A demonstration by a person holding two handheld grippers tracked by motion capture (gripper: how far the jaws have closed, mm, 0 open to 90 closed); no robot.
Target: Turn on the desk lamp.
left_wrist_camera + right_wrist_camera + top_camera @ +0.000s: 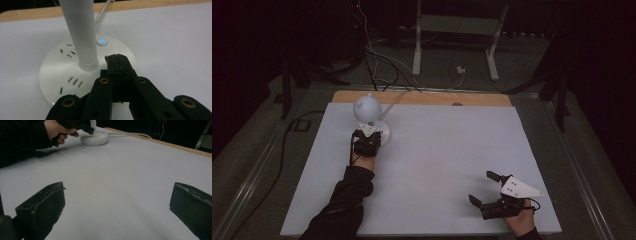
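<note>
Jaws: left gripper (117,62) shut, empty, tips over lamp base (57,75); right gripper (117,202) wide, empty.

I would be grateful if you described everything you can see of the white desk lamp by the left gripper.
The white desk lamp stands upright near the table's far left corner. It looks like smooth plastic: a round flat base with socket slots in its top, a straight stem rising from it, and a globe-like head. A small round button on the base glows blue. A white cable leaves the back. The left gripper, jaws shut, hovers at the base just short of the button; contact is unclear.
</note>
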